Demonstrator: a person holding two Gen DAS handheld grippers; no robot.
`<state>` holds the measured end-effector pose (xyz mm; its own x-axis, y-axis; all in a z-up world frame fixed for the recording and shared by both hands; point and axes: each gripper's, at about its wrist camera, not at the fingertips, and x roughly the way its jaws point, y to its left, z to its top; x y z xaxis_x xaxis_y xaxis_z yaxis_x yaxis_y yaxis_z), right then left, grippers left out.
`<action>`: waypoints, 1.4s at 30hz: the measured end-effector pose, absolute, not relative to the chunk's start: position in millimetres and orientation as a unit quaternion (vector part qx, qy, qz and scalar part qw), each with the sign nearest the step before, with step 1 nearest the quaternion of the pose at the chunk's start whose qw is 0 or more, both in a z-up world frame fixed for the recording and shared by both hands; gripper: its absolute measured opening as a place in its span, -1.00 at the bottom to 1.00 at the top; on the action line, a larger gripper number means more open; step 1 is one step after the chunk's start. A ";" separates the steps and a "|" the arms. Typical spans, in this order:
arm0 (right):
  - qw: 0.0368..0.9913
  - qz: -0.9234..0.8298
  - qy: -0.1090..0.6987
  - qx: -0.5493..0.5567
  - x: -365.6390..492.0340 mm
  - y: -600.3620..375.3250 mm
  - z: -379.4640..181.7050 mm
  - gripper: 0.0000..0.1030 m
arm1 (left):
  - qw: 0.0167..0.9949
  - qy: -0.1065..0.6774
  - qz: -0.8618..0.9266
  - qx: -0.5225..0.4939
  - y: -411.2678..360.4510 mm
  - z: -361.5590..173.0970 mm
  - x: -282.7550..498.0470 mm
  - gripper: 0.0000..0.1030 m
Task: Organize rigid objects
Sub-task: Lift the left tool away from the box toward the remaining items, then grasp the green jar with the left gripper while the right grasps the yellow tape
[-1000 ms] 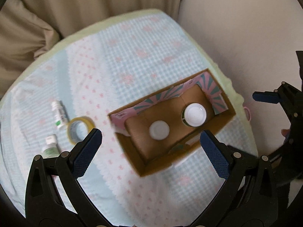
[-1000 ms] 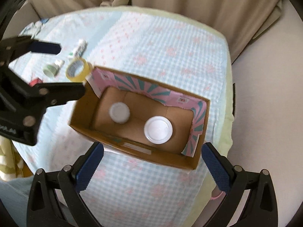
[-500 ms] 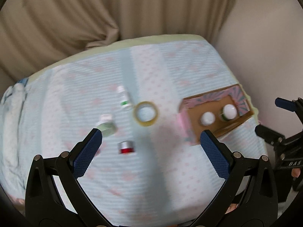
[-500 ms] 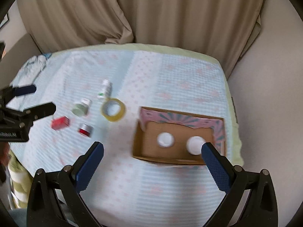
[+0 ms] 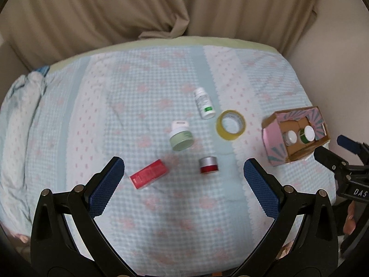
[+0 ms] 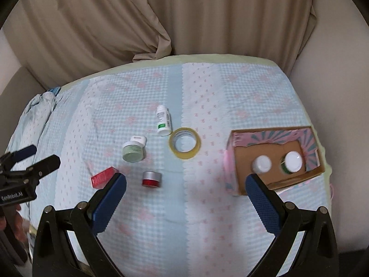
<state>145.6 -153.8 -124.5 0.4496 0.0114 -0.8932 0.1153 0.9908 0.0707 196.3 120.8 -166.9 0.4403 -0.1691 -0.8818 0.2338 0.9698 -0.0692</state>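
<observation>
A cardboard box (image 6: 311, 176) with a pink inner rim stands at the right edge of the bed and holds two white-capped bottles (image 6: 261, 163). The box also shows in the left wrist view (image 5: 272, 145). Loose on the blanket lie a white bottle (image 6: 164, 123), a yellow tape roll (image 6: 184, 146), a green jar (image 6: 133, 151), a red-and-silver jar (image 6: 151, 179) and a red box (image 6: 102, 177). My left gripper (image 5: 183, 187) is open and empty above the red box (image 5: 148, 173). My right gripper (image 6: 184, 196) is open and empty, high above the blanket.
The bed is covered by a light blue checked blanket (image 6: 207, 106) with pink marks. Beige curtains (image 6: 115, 23) hang behind it, and a pale wall (image 6: 334, 69) is on the right. A bunched cloth (image 5: 25, 87) lies at the left edge.
Both grippers have pulled back and up from the box. The views now take in the whole bed, and the loose items have come into sight. Both stay open.
</observation>
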 end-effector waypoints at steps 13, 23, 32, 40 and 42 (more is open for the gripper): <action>0.816 -0.044 0.568 0.094 207.1 -128.1 -205.0 1.00 | 0.781 0.612 -0.102 -0.071 129.7 -277.8 276.0 0.99; 0.770 -0.043 0.626 0.117 274.6 -140.2 -313.0 1.00 | 0.719 0.682 -0.073 -0.110 112.1 -376.4 340.4 0.99; 0.724 -0.051 0.677 0.127 317.9 -152.4 -401.8 1.00 | 0.681 0.722 -0.052 -0.109 95.7 -448.7 366.0 0.99; 0.707 -0.052 0.694 0.125 338.5 -156.5 -431.4 1.00 | 0.669 0.732 -0.050 -0.119 91.4 -471.8 378.1 0.82; 0.705 -0.051 0.697 0.118 341.7 -155.6 -434.6 1.00 | 0.663 0.736 -0.050 -0.124 91.1 -475.8 380.6 0.66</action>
